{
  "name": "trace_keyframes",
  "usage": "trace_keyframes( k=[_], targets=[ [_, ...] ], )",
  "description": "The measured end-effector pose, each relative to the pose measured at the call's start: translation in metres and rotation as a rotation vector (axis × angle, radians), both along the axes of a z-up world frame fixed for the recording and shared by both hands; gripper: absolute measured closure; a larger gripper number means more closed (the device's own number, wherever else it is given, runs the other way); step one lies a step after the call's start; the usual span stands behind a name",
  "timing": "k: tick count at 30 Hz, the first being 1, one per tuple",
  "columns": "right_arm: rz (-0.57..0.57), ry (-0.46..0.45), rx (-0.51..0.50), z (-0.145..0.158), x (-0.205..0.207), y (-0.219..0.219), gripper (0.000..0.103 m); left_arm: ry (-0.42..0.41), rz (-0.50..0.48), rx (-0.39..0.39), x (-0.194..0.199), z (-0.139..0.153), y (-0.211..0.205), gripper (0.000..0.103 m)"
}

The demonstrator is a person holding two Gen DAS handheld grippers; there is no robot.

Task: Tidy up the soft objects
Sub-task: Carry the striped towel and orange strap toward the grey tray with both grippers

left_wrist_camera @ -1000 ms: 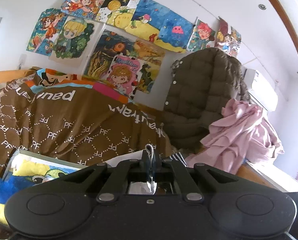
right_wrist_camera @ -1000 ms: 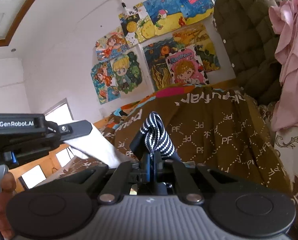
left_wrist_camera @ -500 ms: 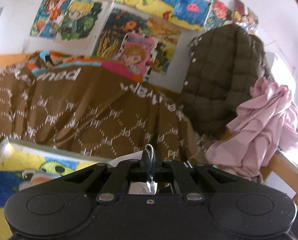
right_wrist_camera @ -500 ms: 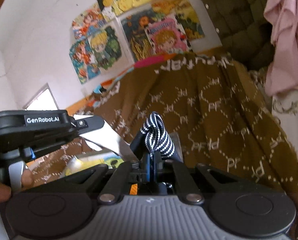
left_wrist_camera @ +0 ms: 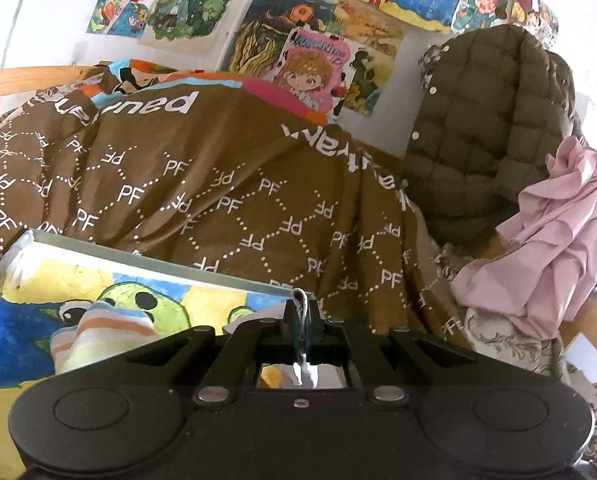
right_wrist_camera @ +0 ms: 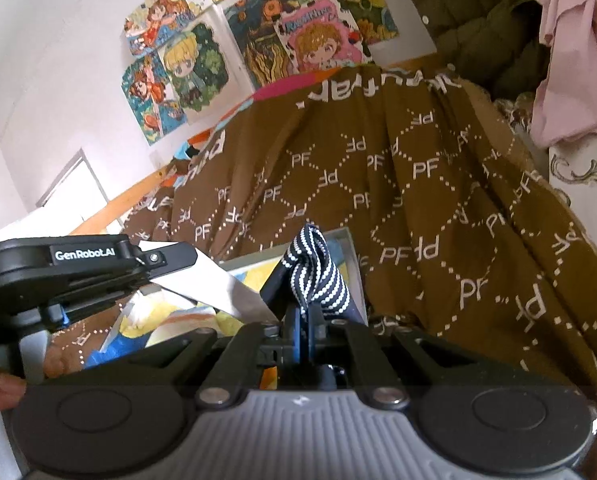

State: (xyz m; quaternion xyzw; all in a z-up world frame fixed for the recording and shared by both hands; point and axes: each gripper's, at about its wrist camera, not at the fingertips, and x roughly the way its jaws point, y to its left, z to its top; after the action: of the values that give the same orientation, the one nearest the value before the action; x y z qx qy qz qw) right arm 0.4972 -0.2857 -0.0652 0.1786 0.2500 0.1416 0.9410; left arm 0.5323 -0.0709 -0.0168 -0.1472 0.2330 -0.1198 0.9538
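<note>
My left gripper (left_wrist_camera: 300, 312) is shut on the edge of a white cloth (left_wrist_camera: 298, 368), which shows as a taut white sheet (right_wrist_camera: 218, 280) in the right wrist view, running from the left gripper (right_wrist_camera: 166, 258). My right gripper (right_wrist_camera: 304, 312) is shut on a navy, white-striped cloth (right_wrist_camera: 318, 276) that bunches above its fingertips. Both are held over a painted canvas board (left_wrist_camera: 110, 280) lying on the bed. A pastel striped cloth (left_wrist_camera: 98, 336) lies on that board.
A brown "PF" patterned quilt (left_wrist_camera: 218, 184) covers the bed behind the board. A dark olive quilted jacket (left_wrist_camera: 482, 128) and a pink garment (left_wrist_camera: 558, 248) hang at the right. Paintings (left_wrist_camera: 306, 40) cover the wall. A wooden bed rail (left_wrist_camera: 26, 76) runs along the left.
Both grippers have dropped lower and tilted down toward the bed. The painted board and the striped cloth on it now show much more. Both grips are unchanged.
</note>
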Motion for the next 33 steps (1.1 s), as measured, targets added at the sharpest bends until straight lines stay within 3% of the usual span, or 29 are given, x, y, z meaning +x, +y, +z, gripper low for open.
trace_keyframes(
  k=[10, 21, 28, 31, 33],
  targets=[
    [0.023, 0.065, -0.025, -0.014, 0.004, 0.009, 0.098, 0.078, 0.021, 0.017, 0.007, -0.015, 0.009, 0.101],
    [0.048, 0.072, -0.033, -0.016, 0.003, 0.013, 0.092, 0.165, 0.064, 0.070, 0.010, -0.025, 0.012, 0.100],
    [0.048, 0.069, -0.042, -0.014, 0.002, 0.014, 0.087, 0.194, 0.113, 0.082, 0.008, -0.028, 0.019, 0.084],
    [0.038, 0.061, -0.051, -0.012, 0.001, 0.014, 0.078, 0.191, 0.144, 0.086, 0.004, -0.026, 0.022, 0.060],
    [0.029, 0.047, -0.053, -0.008, -0.002, 0.014, 0.070, 0.189, 0.167, 0.068, 0.001, -0.025, 0.026, 0.051]
  ],
)
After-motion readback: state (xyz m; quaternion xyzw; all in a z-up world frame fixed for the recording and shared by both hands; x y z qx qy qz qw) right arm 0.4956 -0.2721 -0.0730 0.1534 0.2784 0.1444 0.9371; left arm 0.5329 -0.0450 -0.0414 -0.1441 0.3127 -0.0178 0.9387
